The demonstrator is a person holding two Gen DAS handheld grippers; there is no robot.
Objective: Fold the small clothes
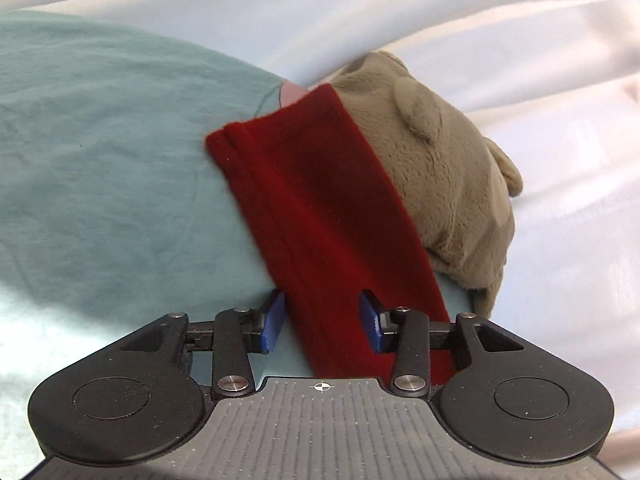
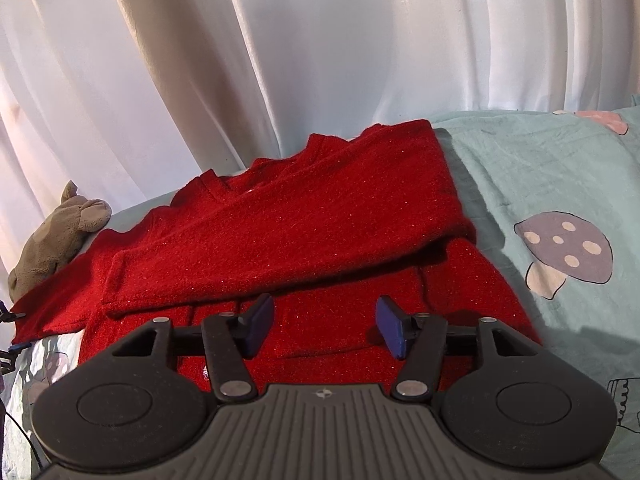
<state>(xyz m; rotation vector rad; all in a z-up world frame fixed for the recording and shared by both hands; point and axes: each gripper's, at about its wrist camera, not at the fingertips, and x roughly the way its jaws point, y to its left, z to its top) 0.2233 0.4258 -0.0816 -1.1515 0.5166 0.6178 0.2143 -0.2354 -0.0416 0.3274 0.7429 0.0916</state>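
A small red sweater lies on a teal sheet, with one sleeve folded across its body. My right gripper is open and empty, low over the sweater's lower part. In the left wrist view the other red sleeve stretches out flat across the sheet. My left gripper is open, its blue pads on either side of the sleeve's near end, not closed on it.
A grey-brown plush toy lies against the far side of the stretched sleeve; it also shows at the left in the right wrist view. White curtains hang behind. The sheet has mushroom prints.
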